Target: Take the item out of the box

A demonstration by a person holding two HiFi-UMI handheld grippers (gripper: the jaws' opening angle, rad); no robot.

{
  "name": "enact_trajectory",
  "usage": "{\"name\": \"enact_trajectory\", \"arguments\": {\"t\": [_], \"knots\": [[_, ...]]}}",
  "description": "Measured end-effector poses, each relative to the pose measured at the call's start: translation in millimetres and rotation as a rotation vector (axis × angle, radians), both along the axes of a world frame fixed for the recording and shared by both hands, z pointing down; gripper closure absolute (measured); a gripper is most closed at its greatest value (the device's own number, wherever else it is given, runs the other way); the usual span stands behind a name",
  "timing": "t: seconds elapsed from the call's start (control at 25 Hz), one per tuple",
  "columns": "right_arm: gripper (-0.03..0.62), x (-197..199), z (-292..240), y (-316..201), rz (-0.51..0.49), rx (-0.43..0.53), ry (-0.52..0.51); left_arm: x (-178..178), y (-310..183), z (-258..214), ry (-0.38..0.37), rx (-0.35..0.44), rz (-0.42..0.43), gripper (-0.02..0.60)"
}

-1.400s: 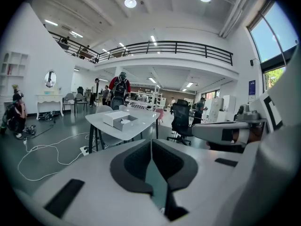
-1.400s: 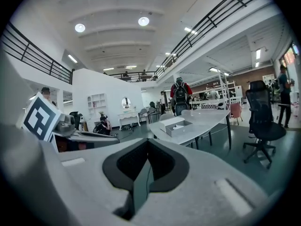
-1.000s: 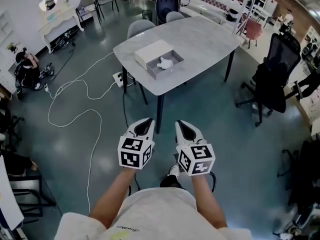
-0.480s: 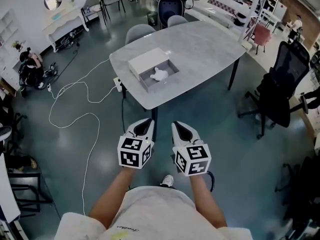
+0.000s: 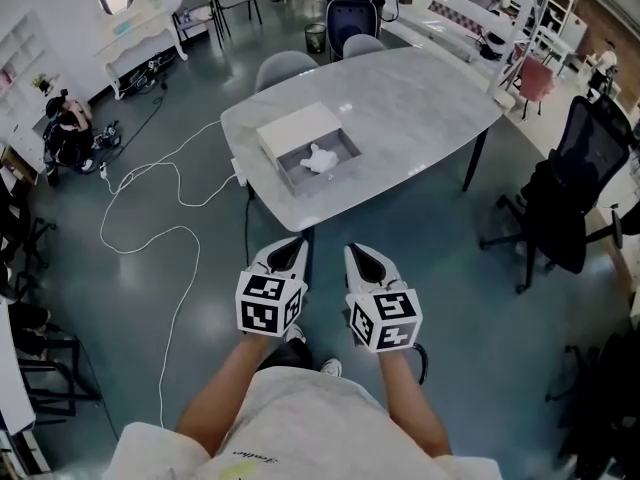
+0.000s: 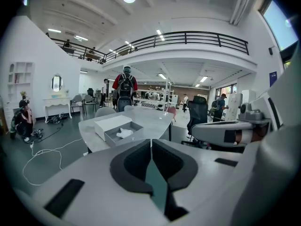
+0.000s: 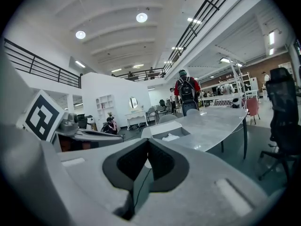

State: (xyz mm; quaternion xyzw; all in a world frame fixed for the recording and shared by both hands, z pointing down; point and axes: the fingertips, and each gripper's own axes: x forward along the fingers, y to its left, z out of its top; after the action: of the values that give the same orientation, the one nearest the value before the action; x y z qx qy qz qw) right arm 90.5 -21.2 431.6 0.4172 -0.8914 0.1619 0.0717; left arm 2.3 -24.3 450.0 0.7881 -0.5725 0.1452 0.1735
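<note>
A pale box (image 5: 298,128) lies on the grey table (image 5: 420,98), its open grey tray (image 5: 340,168) holding a white item (image 5: 320,158). Both grippers hover over the floor, well short of the table's near edge. My left gripper (image 5: 291,242) and my right gripper (image 5: 359,250) sit side by side, each shut with nothing between the jaws. The left gripper view shows the shut left gripper (image 6: 151,144) with the box (image 6: 112,124) and item (image 6: 124,133) far ahead. The right gripper view shows the shut right gripper (image 7: 147,144), the box (image 7: 164,128) and item (image 7: 170,137) beyond.
A white cable (image 5: 150,230) snakes over the floor to the left. A black office chair (image 5: 565,198) stands right of the table, grey chairs (image 5: 285,66) behind it. A person with a backpack (image 6: 125,86) stands beyond the table. Another person (image 5: 62,128) sits at far left.
The table and box have slid lower and slightly right in the head view as the person steps toward them. Both grippers keep the same place and stay shut.
</note>
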Motion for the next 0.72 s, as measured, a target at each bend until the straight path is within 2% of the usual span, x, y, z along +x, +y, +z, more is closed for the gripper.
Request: {"name": "enact_trajectory", "arguments": {"t": [0.32, 0.72], "knots": [[0.589, -17, 12, -50, -0.026, -0.001, 0.01, -16, -52, 16, -0.008, -0.022, -0.013, 0.566], [0.589, -55, 15, -140, -0.019, 0.012, 0.036, -49, -148, 30, -0.001, -0.044, 0.022, 0.566]]}}
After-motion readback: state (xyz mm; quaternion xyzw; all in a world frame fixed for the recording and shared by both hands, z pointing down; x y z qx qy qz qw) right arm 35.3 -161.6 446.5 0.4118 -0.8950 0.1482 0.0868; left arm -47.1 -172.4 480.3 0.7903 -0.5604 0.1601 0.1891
